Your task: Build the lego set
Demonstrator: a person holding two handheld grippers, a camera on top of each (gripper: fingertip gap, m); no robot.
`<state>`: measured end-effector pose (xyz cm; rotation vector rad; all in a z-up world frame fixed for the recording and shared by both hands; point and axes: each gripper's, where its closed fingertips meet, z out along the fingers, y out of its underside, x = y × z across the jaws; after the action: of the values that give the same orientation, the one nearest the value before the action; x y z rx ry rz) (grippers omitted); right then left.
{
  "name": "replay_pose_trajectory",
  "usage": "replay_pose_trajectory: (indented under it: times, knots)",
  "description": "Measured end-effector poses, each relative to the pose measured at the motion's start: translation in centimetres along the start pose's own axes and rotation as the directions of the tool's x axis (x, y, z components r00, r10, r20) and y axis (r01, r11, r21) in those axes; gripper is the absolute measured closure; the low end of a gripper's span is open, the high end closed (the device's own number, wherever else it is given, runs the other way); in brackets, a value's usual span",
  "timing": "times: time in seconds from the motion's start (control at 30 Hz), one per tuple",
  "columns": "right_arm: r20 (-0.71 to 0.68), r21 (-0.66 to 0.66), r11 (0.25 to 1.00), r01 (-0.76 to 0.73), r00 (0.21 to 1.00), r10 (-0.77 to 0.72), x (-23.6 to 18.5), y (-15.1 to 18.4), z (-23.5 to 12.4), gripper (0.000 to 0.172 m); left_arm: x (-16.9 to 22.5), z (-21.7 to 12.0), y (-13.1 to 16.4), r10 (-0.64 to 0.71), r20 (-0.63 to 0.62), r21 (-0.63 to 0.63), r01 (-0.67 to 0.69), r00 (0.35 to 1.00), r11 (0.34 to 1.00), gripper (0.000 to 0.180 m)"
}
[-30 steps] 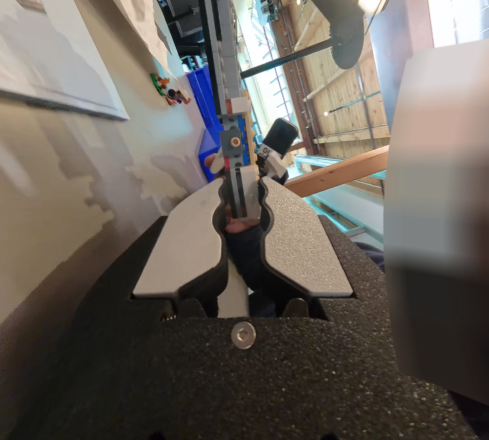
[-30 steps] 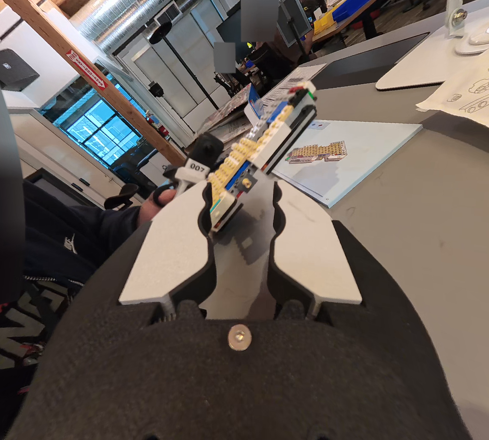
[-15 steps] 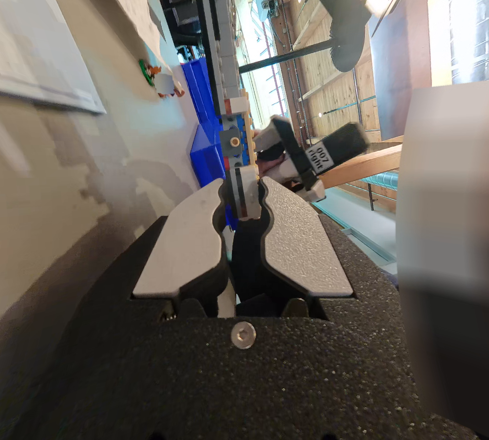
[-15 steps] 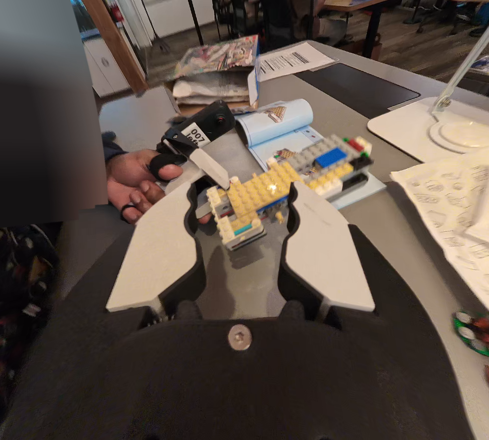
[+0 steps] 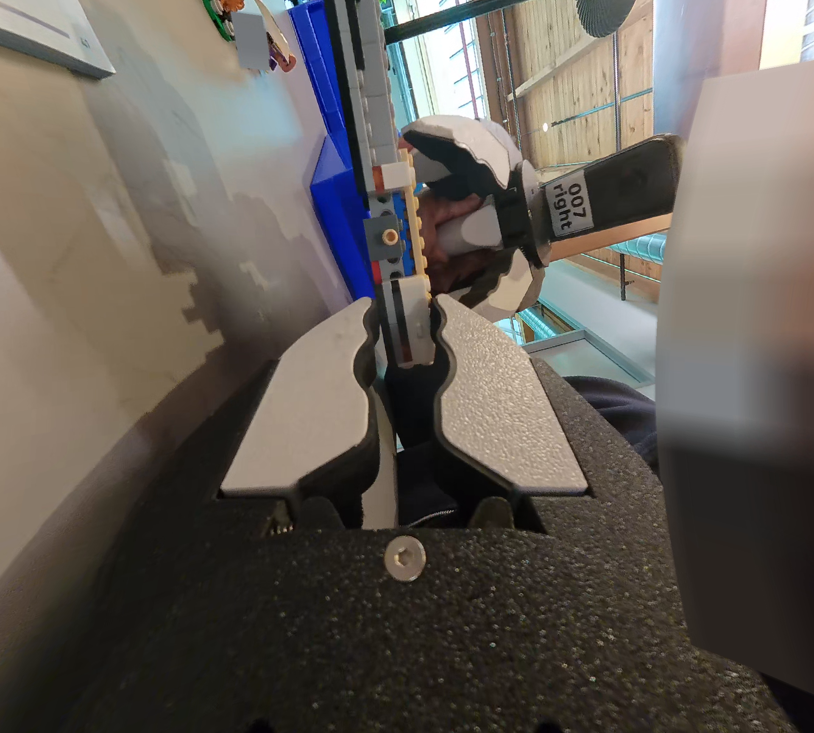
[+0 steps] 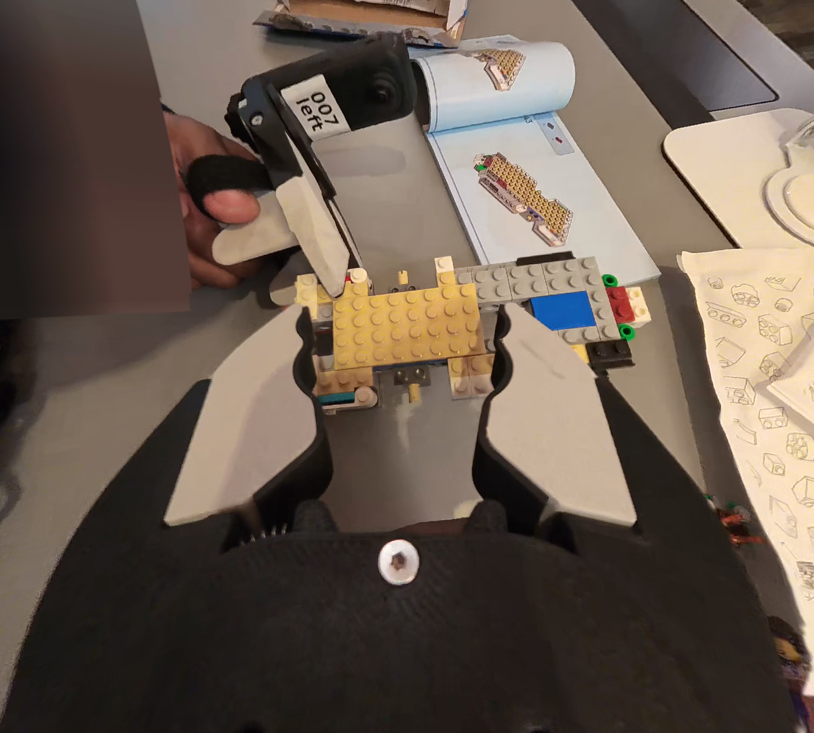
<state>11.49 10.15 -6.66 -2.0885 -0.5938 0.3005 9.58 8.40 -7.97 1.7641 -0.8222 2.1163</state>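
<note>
**Operator A:** Currently, where do we find the brick model (image 6: 440,328)?

**Operator B:** We see it lying flat above the grey desk (image 6: 396,192), its tan studded plate facing up, just in front of the open instruction booklet (image 6: 528,165).

**Operator A:** State of the left hand-held gripper (image 5: 405,315)?

**Operator B:** We see it clamped on the model's white-and-grey end, both pads pressed against the bricks. From the right wrist view, its fingertip (image 6: 326,267) sits at the model's left rear corner.

**Operator A:** And the right hand-held gripper (image 6: 403,342)?

**Operator B:** We see its fingers spread wide, straddling the tan plate. We cannot tell whether the pads touch the bricks. A sheet of printed brick drawings (image 6: 757,381) lies at right.
</note>
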Motion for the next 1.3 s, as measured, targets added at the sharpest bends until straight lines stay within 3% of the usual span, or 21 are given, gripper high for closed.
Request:
replay_pose_trajectory:
  times: [0.13, 0.27, 0.6, 0.8, 1.03, 1.13, 1.3]
  knots:
    - [0.013, -0.086, 0.996, 0.038, 0.999, -0.037, -0.2, 1.0, 0.4, 0.095, 0.0, 0.0, 0.1, -0.004, -0.004, -0.009, 0.004, 1.0, 1.0, 0.159]
    - [0.02, -0.072, 0.997, 0.026, 0.999, -0.025, -0.4, 0.9, 0.7, 0.104, -0.1, 0.0, 0.1, -0.008, 0.0, -0.012, 0.008, 1.0, 1.0, 0.159]
    - [0.03, -0.07, 0.997, 0.018, 0.999, -0.016, -0.8, 0.9, 0.6, 0.103, -0.1, -0.1, 0.0, -0.02, -0.004, -0.008, 0.02, 1.0, 1.0, 0.159]
    - [0.035, -0.003, 1.0, -0.022, 0.999, 0.022, -0.7, 0.0, 0.3, 0.101, -0.2, -0.2, -0.2, -0.027, -0.007, 0.005, 0.027, 1.0, 1.0, 0.159]
    - [-0.025, 0.055, 0.977, -0.206, 0.978, 0.207, 0.4, -0.4, -1.0, 0.1, 0.3, -0.7, -1.0, -0.014, -0.036, 0.065, 0.017, 0.999, 0.998, 0.159]
    - [0.015, 0.11, 0.921, -0.373, 0.927, 0.374, 0.6, -0.5, -1.3, 0.1, 0.2, -0.9, -1.3, -0.012, -0.036, 0.091, 0.015, 0.999, 0.996, 0.159]
    - [0.07, 0.161, 0.844, -0.511, 0.859, 0.507, 1.0, -0.4, -1.8, 0.098, 0.3, -1.3, -2.0, -0.012, -0.047, 0.14, 0.018, 0.999, 0.99, 0.159]
